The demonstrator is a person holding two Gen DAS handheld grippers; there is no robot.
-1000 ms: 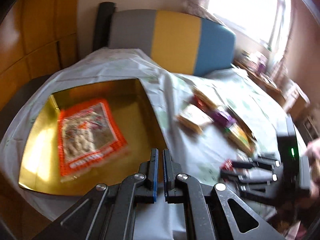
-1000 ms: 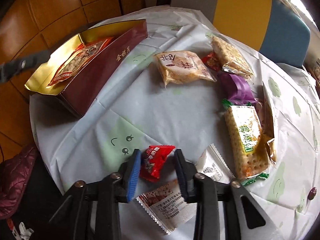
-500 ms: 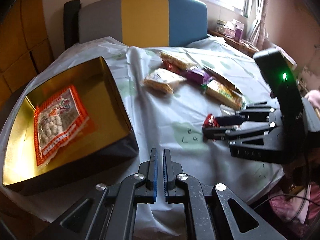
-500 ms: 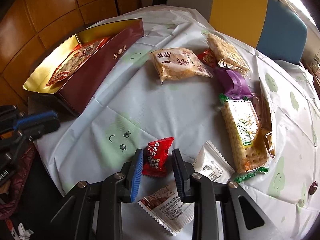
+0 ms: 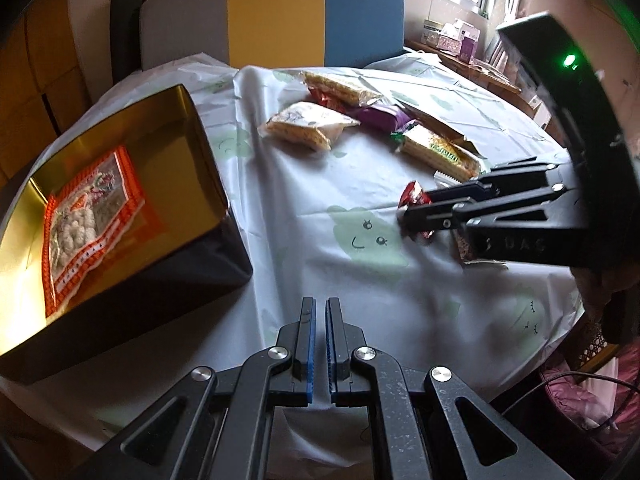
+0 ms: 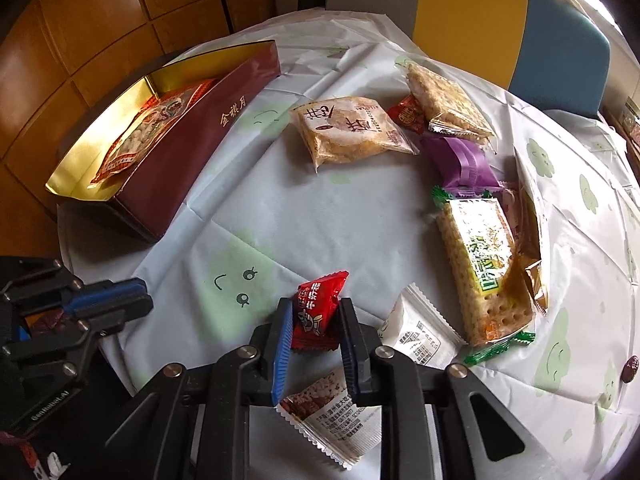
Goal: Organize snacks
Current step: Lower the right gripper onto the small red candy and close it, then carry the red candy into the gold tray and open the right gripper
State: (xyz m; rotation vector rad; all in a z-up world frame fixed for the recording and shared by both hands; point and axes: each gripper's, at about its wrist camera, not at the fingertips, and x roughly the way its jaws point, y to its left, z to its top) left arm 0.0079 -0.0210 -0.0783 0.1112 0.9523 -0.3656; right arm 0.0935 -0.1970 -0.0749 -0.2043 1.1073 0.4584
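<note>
My right gripper (image 6: 314, 320) is shut on a small red snack packet (image 6: 318, 308) near the table's front edge; both also show in the left wrist view, gripper (image 5: 404, 216) and packet (image 5: 416, 200). My left gripper (image 5: 319, 316) is shut and empty, low at the table's front, right of the maroon box (image 5: 192, 168) with its gold lining. The box (image 6: 192, 132) holds an orange snack bag (image 5: 88, 216). Loose snacks lie across the table: a yellow cake pack (image 6: 352, 128), a purple pack (image 6: 460, 160), a green cracker pack (image 6: 484, 264).
The round table has a white cloth (image 6: 312, 208) with green smiley prints. Two white sachets (image 6: 416, 332) lie by my right gripper. A grey, yellow and blue chair back (image 5: 276, 16) stands behind the table. Wooden panels are on the left.
My right gripper has closed tighter on the red packet and lifted it slightly. My left gripper has drawn back from the box toward the table's front and stays shut.
</note>
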